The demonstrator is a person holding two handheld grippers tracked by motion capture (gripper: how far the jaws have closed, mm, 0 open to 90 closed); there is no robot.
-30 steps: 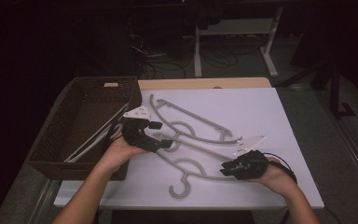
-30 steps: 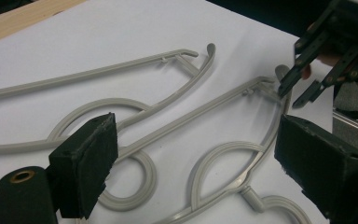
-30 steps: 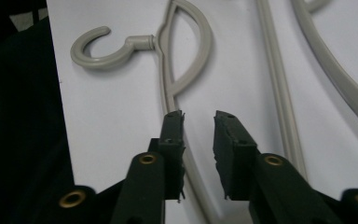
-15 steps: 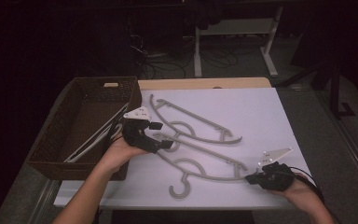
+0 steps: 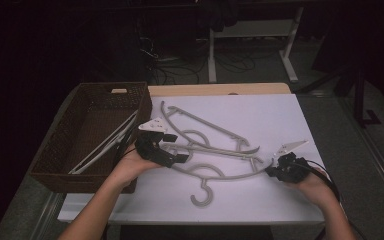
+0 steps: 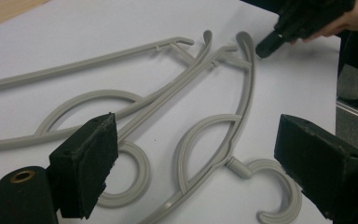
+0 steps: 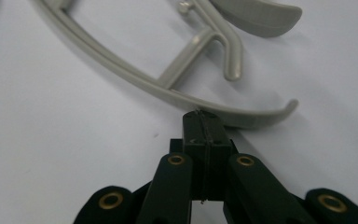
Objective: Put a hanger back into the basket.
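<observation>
While right gripper [image 7: 204, 126] fingers meet at hanger [image 7: 121, 70] tip | left gripper [image 6: 191, 158] wide, empty

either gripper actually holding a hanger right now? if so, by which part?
No. The left gripper is open, its jaws apart above the grey hangers. The right gripper is shut with nothing between the pads, its tip at the near hanger's arm end.

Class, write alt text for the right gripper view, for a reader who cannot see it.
The right gripper, jaws shut with nothing between them, has its tip against the curved end of a grey plastic hanger lying flat on a white table. A second hanger's end lies beyond.
</observation>
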